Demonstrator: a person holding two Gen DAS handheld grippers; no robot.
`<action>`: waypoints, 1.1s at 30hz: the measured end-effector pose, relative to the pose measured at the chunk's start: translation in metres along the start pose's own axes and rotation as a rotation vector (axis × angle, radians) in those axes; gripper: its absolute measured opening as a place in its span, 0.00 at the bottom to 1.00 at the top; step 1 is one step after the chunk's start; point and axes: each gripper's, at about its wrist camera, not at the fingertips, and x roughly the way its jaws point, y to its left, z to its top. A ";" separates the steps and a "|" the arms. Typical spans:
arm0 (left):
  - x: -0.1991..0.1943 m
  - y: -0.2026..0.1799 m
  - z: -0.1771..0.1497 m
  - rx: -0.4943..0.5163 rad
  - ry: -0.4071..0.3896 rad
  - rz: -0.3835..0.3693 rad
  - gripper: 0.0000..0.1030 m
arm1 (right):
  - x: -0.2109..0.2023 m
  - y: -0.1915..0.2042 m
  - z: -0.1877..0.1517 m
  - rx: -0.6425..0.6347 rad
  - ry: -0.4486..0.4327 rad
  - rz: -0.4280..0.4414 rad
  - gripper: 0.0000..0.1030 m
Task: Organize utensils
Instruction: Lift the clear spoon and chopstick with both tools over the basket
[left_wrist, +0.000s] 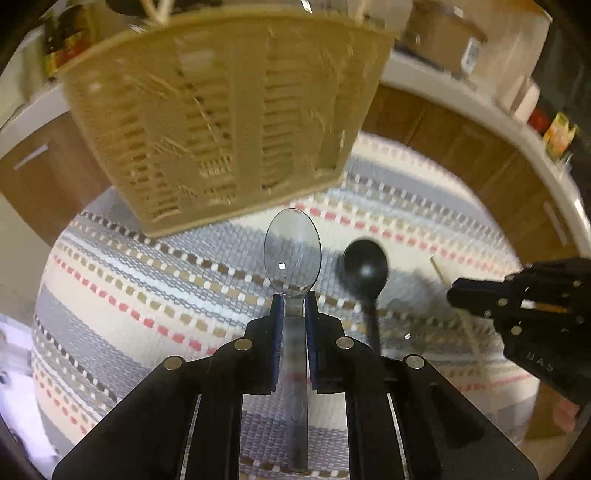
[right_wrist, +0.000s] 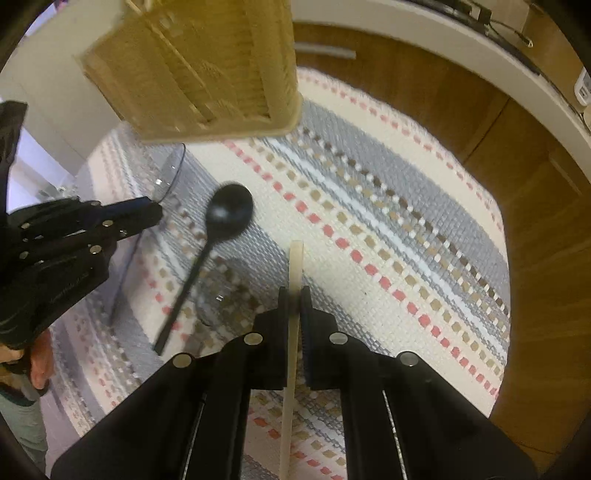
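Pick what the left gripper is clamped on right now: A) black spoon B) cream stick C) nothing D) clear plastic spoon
D: the left gripper is shut on the clear plastic spoon, bowl pointing forward, while the black spoon lies loose on the striped mat.

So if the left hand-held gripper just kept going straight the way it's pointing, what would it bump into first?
Probably the beige slotted basket. The left hand-held gripper, shut on a clear plastic spoon, aims the bowl at the basket's lower edge, though depth is hard to judge.

Right hand-held gripper (right_wrist: 294, 295) clamps cream stick (right_wrist: 295, 266); black spoon (right_wrist: 221, 229) lies on striped mat (right_wrist: 388, 229); basket (right_wrist: 207, 66) beyond.
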 end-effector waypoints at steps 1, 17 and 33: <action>-0.009 0.002 0.001 -0.019 -0.039 -0.006 0.09 | -0.008 0.000 -0.001 -0.002 -0.026 0.004 0.04; -0.167 0.043 0.025 -0.187 -0.653 -0.159 0.09 | -0.121 0.003 0.043 0.055 -0.488 0.078 0.04; -0.180 0.062 0.078 -0.259 -0.957 -0.178 0.09 | -0.169 0.043 0.129 0.019 -0.904 -0.030 0.04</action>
